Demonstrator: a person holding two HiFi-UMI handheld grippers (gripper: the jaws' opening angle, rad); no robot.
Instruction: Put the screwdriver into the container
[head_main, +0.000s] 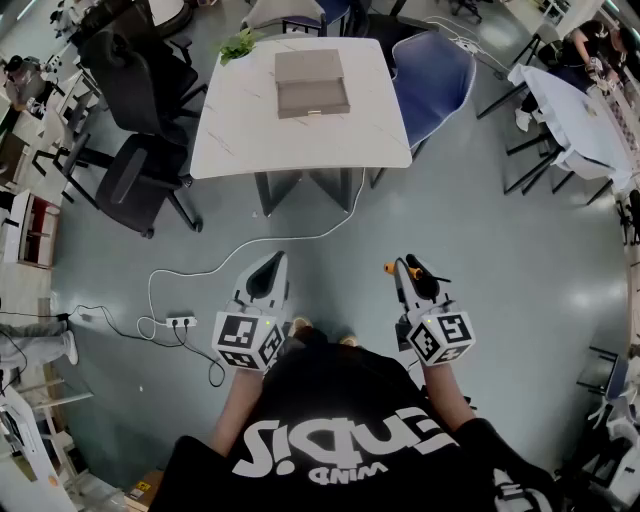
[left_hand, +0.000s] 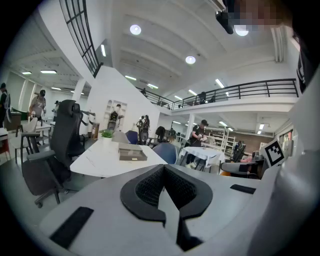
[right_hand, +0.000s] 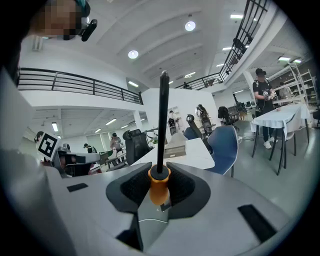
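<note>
A grey box-shaped container (head_main: 312, 83) lies on a white table (head_main: 240, 130) some way ahead of me. My right gripper (head_main: 407, 268) is shut on a screwdriver (head_main: 418, 278) with an orange and black handle. In the right gripper view the screwdriver (right_hand: 162, 125) stands upright between the jaws of that gripper (right_hand: 159, 187), with the container (right_hand: 175, 145) far behind it. My left gripper (head_main: 272, 262) is held level beside the right one, over the floor. Its jaws (left_hand: 166, 190) are shut on nothing, and the container (left_hand: 132, 152) shows far off on the table (left_hand: 97, 160).
Black office chairs (head_main: 140, 180) stand left of the table and a blue chair (head_main: 432, 85) at its right. A small plant (head_main: 238, 45) sits on the table's far left corner. A power strip (head_main: 180, 322) and white cable lie on the floor. Another white table (head_main: 570, 110) stands at the right.
</note>
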